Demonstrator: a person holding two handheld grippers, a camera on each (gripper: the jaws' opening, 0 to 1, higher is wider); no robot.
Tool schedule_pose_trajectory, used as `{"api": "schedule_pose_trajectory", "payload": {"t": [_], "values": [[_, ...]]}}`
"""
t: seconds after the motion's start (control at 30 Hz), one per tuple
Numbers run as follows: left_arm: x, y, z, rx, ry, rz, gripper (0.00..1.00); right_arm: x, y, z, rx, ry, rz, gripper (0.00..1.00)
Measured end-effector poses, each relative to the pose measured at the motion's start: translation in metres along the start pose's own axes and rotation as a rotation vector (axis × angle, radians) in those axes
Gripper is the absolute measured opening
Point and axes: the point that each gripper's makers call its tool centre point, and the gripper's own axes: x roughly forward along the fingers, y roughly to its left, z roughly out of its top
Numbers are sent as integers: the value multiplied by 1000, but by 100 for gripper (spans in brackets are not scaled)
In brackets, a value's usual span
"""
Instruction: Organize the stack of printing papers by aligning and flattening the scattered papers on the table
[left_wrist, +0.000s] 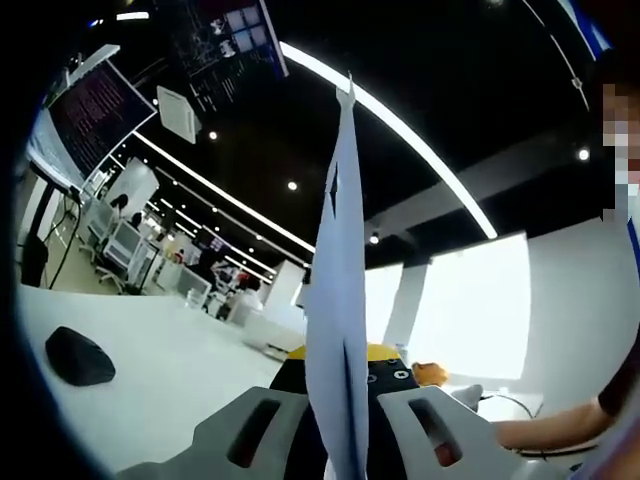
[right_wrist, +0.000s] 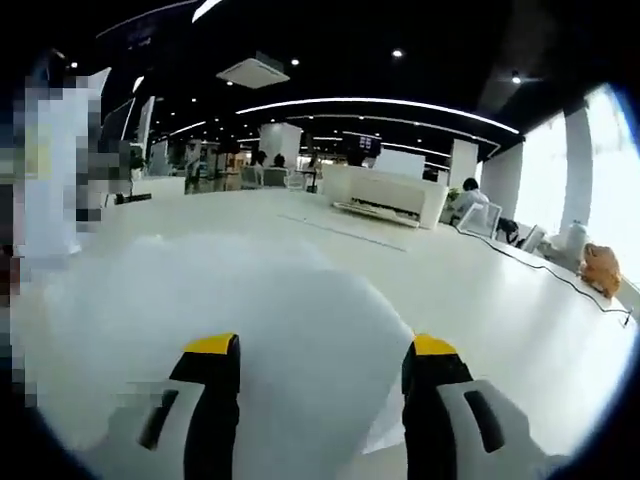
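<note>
A sheaf of white printing papers (left_wrist: 340, 300) stands upright and edge-on between the grey jaws of my left gripper (left_wrist: 345, 405), which is shut on its lower edge. Its top corner reaches high against the dark ceiling. Just behind the sheaf is the yellow and black front of the other gripper (left_wrist: 388, 362). In the right gripper view, a blurred white mass of papers (right_wrist: 250, 290) spreads over the white table (right_wrist: 500, 330), in front of and beneath my right gripper (right_wrist: 322, 350). Its yellow-tipped jaws stand wide apart and open.
A black rounded object (left_wrist: 78, 356) lies on the white table (left_wrist: 180, 370) to the left. A person's forearm (left_wrist: 560, 430) rests at the lower right. An orange thing (right_wrist: 601, 268) and a thin cable (right_wrist: 560, 278) lie at the table's far right edge. Desks and people stand in the background.
</note>
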Motion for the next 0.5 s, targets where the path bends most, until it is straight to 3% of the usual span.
{"api": "schedule_pose_trajectory", "payload": {"t": [0.17, 0.4, 0.5], "values": [[-1, 2, -1, 1, 1, 3, 6, -1, 2, 3, -46, -18, -9, 56], [-1, 2, -2, -1, 2, 3, 6, -2, 11, 5, -131, -27, 22, 32], [-1, 2, -1, 0, 3, 1, 6, -1, 12, 5, -141, -25, 32, 29]]}}
